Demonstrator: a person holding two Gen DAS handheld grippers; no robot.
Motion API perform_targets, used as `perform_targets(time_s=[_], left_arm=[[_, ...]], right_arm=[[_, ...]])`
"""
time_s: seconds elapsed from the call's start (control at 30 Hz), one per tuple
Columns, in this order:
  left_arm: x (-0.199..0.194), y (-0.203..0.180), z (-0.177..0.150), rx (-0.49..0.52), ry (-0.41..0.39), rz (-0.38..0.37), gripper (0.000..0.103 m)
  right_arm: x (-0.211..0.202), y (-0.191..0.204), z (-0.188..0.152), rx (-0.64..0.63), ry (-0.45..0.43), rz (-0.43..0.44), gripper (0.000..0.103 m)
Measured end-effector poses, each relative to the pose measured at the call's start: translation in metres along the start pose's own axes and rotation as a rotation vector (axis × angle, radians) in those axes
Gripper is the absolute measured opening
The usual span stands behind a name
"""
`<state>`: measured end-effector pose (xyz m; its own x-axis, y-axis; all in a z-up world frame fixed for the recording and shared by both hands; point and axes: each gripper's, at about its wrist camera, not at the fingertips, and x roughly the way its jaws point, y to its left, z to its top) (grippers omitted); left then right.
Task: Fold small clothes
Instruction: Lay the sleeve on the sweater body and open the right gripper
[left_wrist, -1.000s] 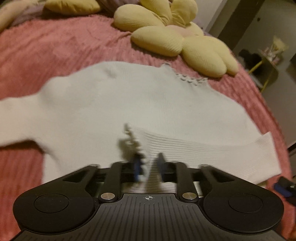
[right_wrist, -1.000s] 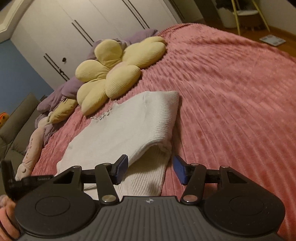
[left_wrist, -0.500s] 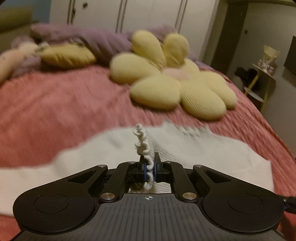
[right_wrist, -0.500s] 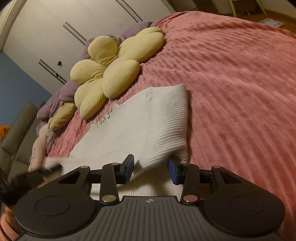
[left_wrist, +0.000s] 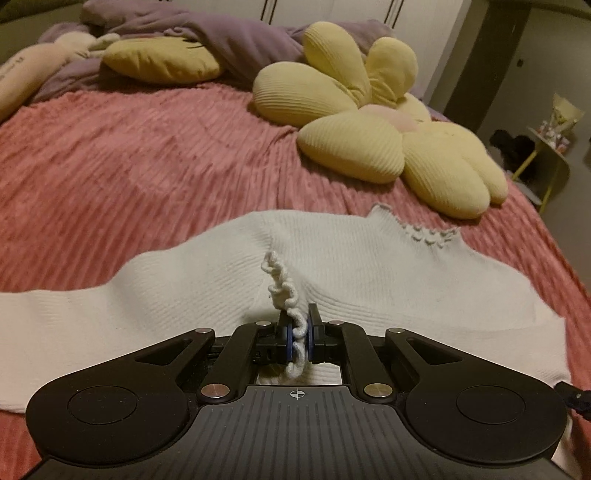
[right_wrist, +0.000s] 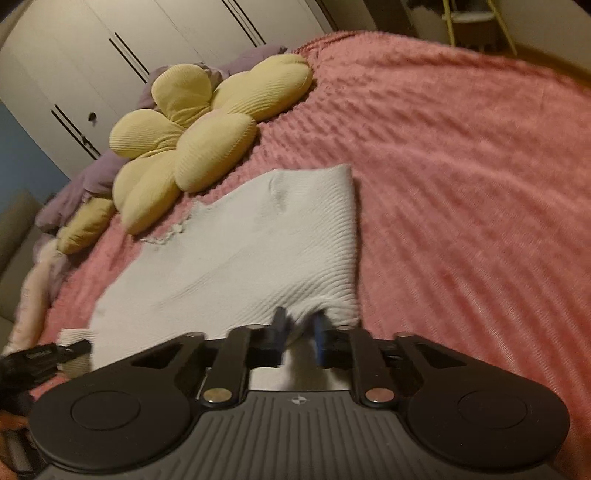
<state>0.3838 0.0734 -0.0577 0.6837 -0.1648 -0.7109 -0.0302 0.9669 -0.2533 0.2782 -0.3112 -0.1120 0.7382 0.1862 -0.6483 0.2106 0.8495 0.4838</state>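
- The white knit sweater (left_wrist: 369, 273) lies spread on the pink bedspread (left_wrist: 147, 166), just in front of the yellow flower cushion (left_wrist: 369, 122), its scalloped neckline on the side facing that cushion.
- The left claw (left_wrist: 297, 330) is clenched on the sweater's scalloped hem trim (left_wrist: 282, 280), which stands up between the blue pads as a curly white strip (the cloth behind it rises into a small ridge).
- One long part of the sweater, seemingly a sleeve, stretches away from the flower cushion toward the left edge of the left wrist view.
- In the right wrist view the sweater (right_wrist: 258, 251) lies beside the flower cushion (right_wrist: 192, 144), its ribbed folded edge on the side away from the cushion.
- The right claw (right_wrist: 298, 330) sits at the sweater's near ribbed edge, cloth between its blue pads; a gap shows between the pads and the view is blurred, so I cannot tell whether it grips.
- Beyond the flower cushion lie a purple blanket (left_wrist: 229, 33) and a smaller yellow pillow (left_wrist: 159, 61); white wardrobe doors (right_wrist: 92, 55) stand behind the cushion.
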Motion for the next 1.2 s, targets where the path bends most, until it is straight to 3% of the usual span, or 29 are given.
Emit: perform_targets(time_s=[0.2, 0.37, 0.43, 0.53, 0.6, 0.7, 0.83, 0.93, 1.1, 1.2], left_arm=[[0.015, -0.005, -0.005, 0.024, 0.024, -0.002, 0.01], [0.019, 0.001, -0.011, 0.034, 0.031, 0.026, 0.026], [0.011, 0.008, -0.01, 0.014, 0.022, 0.03, 0.028], [-0.006, 0.02, -0.009, -0.006, -0.013, 0.031, 0.031], [-0.013, 0.028, -0.009, -0.024, -0.024, 0.052, 0.031], [-0.013, 0.03, -0.011, -0.048, -0.008, 0.048, 0.031], [-0.002, 0.016, -0.018, -0.013, 0.031, 0.028, 0.031], [0.008, 0.012, -0.023, 0.011, 0.036, 0.078, 0.031], [0.005, 0.006, -0.024, 0.06, 0.037, 0.115, 0.033], [-0.009, 0.011, -0.025, 0.017, 0.063, 0.096, 0.054]], right_arm=[[-0.008, 0.003, -0.003, -0.097, -0.106, -0.118, 0.005], [-0.002, 0.007, -0.009, -0.173, -0.1, -0.142, 0.006], [-0.004, 0.01, -0.008, -0.202, -0.066, -0.128, 0.012], [-0.021, 0.01, -0.005, -0.189, -0.016, -0.068, 0.029], [-0.036, 0.015, -0.007, -0.222, -0.041, -0.041, 0.036], [-0.044, 0.028, -0.009, -0.313, -0.085, -0.063, 0.036], [-0.022, 0.046, -0.01, -0.393, -0.066, -0.106, 0.032], [0.002, 0.053, -0.015, -0.493, -0.035, -0.18, 0.018], [0.013, 0.049, -0.015, -0.542, -0.031, -0.188, 0.016], [0.014, 0.054, -0.016, -0.585, -0.02, -0.203, 0.016]])
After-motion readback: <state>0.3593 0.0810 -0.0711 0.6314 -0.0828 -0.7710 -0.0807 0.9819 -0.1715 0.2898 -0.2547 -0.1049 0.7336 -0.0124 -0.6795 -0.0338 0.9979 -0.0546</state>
